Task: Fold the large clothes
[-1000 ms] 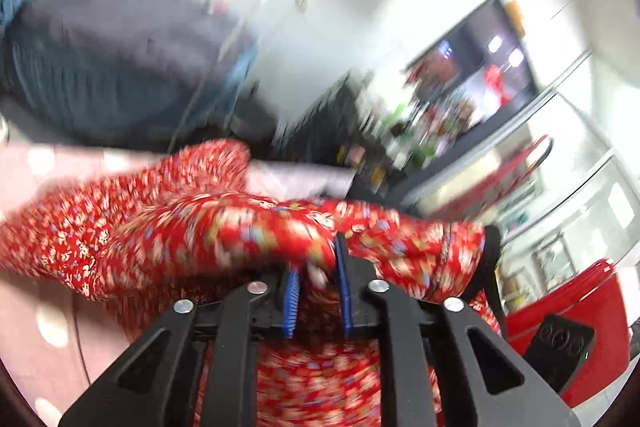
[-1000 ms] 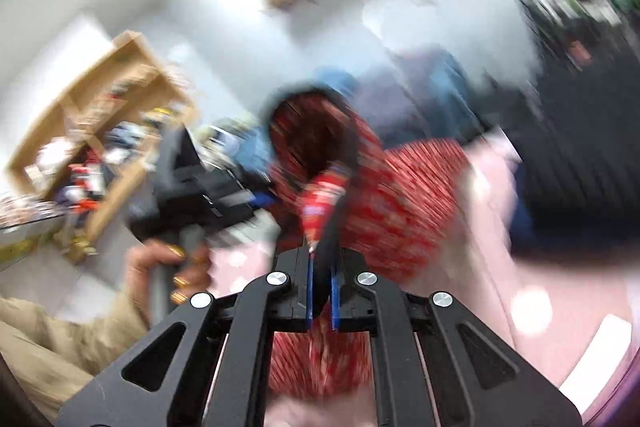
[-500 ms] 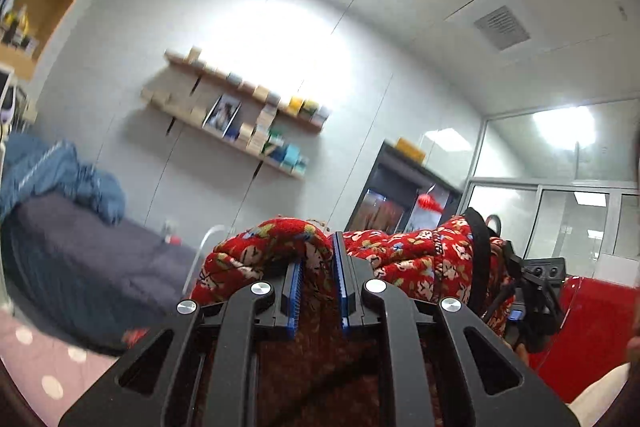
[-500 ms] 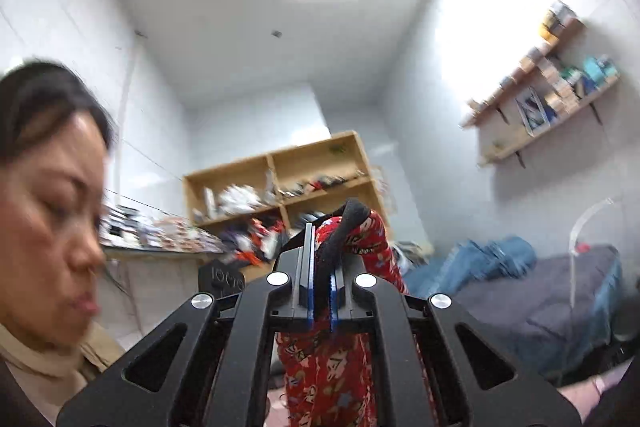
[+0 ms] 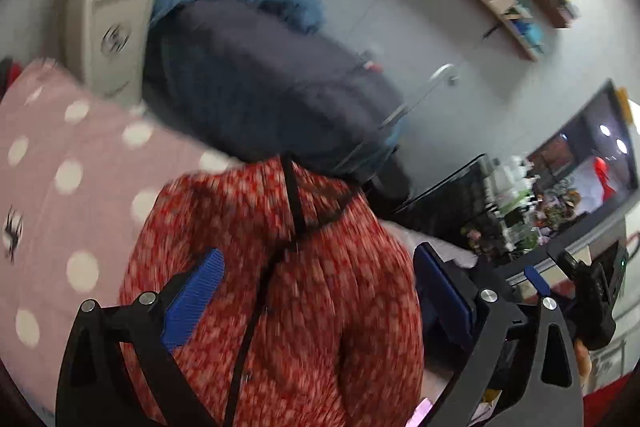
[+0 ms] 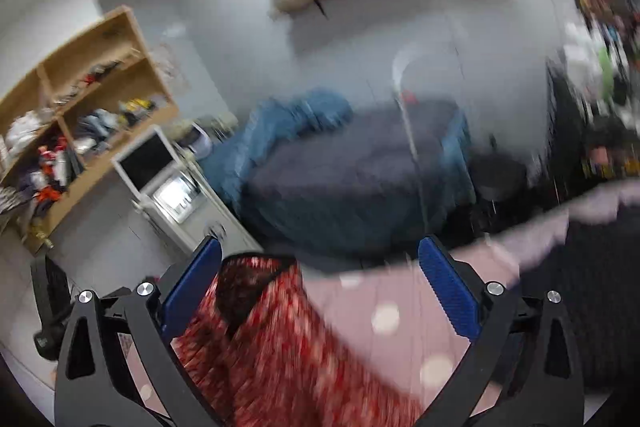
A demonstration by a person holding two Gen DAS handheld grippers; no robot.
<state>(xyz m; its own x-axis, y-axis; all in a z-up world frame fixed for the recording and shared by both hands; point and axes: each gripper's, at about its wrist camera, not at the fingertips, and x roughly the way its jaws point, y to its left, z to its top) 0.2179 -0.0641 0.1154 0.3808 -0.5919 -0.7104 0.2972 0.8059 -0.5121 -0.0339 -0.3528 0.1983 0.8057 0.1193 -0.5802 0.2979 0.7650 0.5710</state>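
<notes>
Closest in the left wrist view, the left gripper (image 5: 316,267) has its jaws opening, the blue ribbed pads (image 5: 192,297) spread clear of the red floral-print garment with black trim (image 5: 304,291), which lies released between them on the pink bedsheet with white polka dots (image 5: 80,163). The right gripper (image 6: 320,279) is opening likewise; the same garment (image 6: 288,339) sits under its left pad, not pinched. The step looks like laying the garment down after a fold, and it is done well by letting the cloth settle flat before lifting away, keeping the pads from snagging the black strap (image 5: 294,199), then smoothing any bunching from the middle outward. Only the left view shows the strap and the gathered bulk of the cloth, plus the other handheld tool at its right edge; only the right view shows the garment's dark open edge (image 6: 248,267) and the bare sheet (image 6: 400,307) beside it. Farther off, both views show a dark blue couch (image 5: 272,83) with a blue blanket (image 6: 288,123); the right adds a wooden shelf unit (image 6: 80,99).
</notes>
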